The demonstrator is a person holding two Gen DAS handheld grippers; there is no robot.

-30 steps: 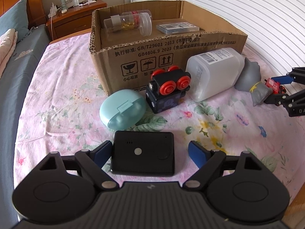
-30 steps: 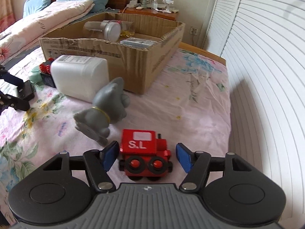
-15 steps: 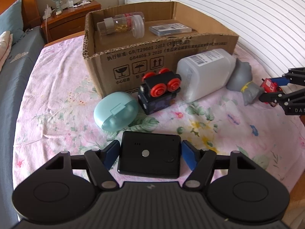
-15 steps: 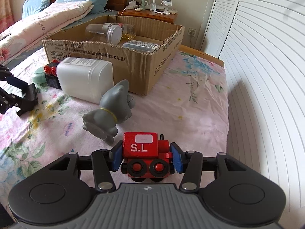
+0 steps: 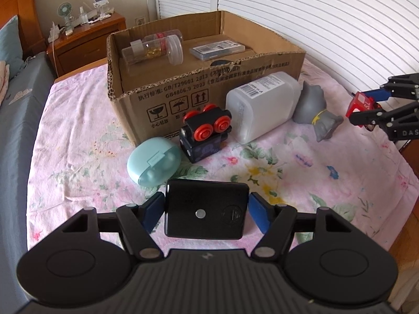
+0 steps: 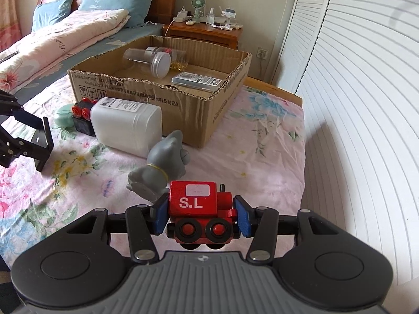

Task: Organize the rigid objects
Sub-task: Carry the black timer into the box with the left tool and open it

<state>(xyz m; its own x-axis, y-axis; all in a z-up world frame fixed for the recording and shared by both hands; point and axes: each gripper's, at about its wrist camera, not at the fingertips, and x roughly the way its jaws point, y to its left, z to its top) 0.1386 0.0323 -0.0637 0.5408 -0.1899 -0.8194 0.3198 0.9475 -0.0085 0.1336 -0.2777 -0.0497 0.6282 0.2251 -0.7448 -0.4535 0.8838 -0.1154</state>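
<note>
My left gripper is shut on a flat black device and holds it above the flowered bedspread. My right gripper is shut on a red toy train marked S.L, lifted off the bed; it also shows in the left wrist view. An open cardboard box stands ahead and holds a clear jar and a flat clear case. In front of it lie a mint case, a black toy with red wheels, a white jug and a grey figurine.
A wooden nightstand with a small fan stands behind the box. White shutter doors run along the right. Pillows and a folded quilt lie at the head of the bed. The bed edge drops off at the right.
Both grippers closed: the left on the black device, the right on the red train. Both then rose, lifting their objects off the bedspread.
</note>
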